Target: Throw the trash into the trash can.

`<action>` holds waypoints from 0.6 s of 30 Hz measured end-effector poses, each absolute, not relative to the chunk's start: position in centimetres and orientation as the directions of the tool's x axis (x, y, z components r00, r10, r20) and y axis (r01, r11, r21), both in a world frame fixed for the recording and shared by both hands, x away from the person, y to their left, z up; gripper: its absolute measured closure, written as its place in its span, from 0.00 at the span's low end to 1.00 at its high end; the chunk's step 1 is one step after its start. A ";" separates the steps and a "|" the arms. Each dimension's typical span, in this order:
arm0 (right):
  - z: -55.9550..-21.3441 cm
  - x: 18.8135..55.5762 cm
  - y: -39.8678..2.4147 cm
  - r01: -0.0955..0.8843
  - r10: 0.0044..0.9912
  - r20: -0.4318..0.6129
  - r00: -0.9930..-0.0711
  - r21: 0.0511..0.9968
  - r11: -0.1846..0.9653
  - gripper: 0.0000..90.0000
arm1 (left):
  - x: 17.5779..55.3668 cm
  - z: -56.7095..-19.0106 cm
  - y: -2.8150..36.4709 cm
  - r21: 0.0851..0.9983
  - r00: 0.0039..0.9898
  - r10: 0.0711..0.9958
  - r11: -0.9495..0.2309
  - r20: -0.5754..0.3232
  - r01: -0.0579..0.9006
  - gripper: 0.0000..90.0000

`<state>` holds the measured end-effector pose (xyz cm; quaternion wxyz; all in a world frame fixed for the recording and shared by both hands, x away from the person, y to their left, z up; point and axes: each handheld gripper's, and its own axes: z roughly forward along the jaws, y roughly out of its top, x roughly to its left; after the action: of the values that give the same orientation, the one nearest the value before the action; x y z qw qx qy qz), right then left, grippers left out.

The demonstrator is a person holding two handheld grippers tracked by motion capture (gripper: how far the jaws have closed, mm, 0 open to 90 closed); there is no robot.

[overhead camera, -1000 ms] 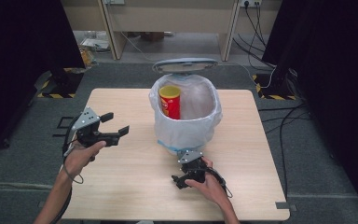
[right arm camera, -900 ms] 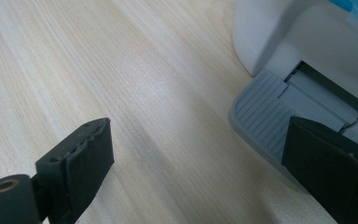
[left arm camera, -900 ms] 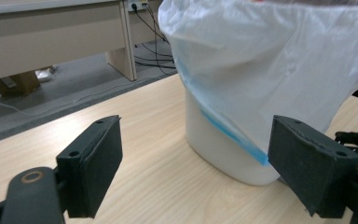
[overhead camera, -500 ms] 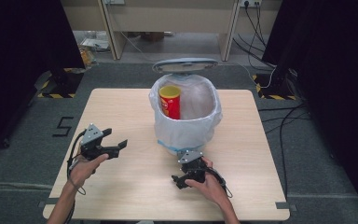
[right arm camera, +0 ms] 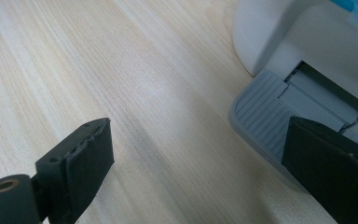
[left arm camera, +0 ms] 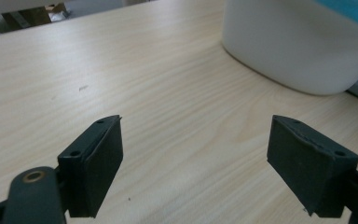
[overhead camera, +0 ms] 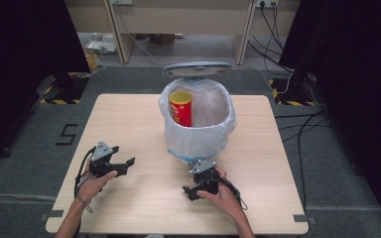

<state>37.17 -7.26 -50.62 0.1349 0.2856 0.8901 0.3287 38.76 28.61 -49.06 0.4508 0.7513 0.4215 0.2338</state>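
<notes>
- A light wooden table [overhead camera: 129, 124] stands on a grey floor, and a person's two forearms come in over its near edge.
- In the middle of the table stands a white pedal bin lined with a translucent white plastic bag [overhead camera: 198, 129]; its grey round lid [overhead camera: 197, 69] is raised at the far side.
- Inside the bin, toward its left, a red cylindrical can with a yellow top [overhead camera: 181, 108] stands upright.
- The left hand [overhead camera: 92, 182] holds the left black two-jaw gripper [overhead camera: 125, 164] near the table's left front, well apart from the bin, its jaws pointing right toward the bin.
- In the left gripper view, that left black two-jaw gripper [left arm camera: 193, 163] has its jaws spread wide with bare tabletop between them, and the bin's white base [left arm camera: 298, 46] sits at upper right.
- The right hand [overhead camera: 223, 196] holds the right black two-jaw gripper [overhead camera: 191, 191] just in front of the bin.
- In the right gripper view its jaws also stand wide apart, empty; the grey ribbed foot pedal [right arm camera: 270, 112] at the bin's base lies beside the right-hand jaw, which overlaps its edge, though whether they touch I can't make out.
</notes>
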 end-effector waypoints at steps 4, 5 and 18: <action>-50.6 37.2 -7.3 0.422 0.597 -0.047 -0.801 0.664 0.618 0.10 | 38.6 -50.3 28.9 0.850 0.536 0.844 -0.268 -0.020 0.453 0.20; -50.6 37.2 -7.3 0.420 0.597 -0.052 -0.801 0.663 0.620 0.10 | 38.6 -50.6 28.9 0.845 0.538 0.843 -0.272 -0.023 0.461 0.20; -50.6 37.2 -7.3 0.419 0.595 -0.050 -0.802 0.663 0.621 0.10 | 38.0 -52.3 28.8 0.769 0.564 0.826 -0.369 0.013 0.522 0.20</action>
<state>37.18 -7.31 -50.62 0.1334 0.2845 0.8903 0.3297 38.05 28.84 -52.35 0.3725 0.8020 0.4203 0.2036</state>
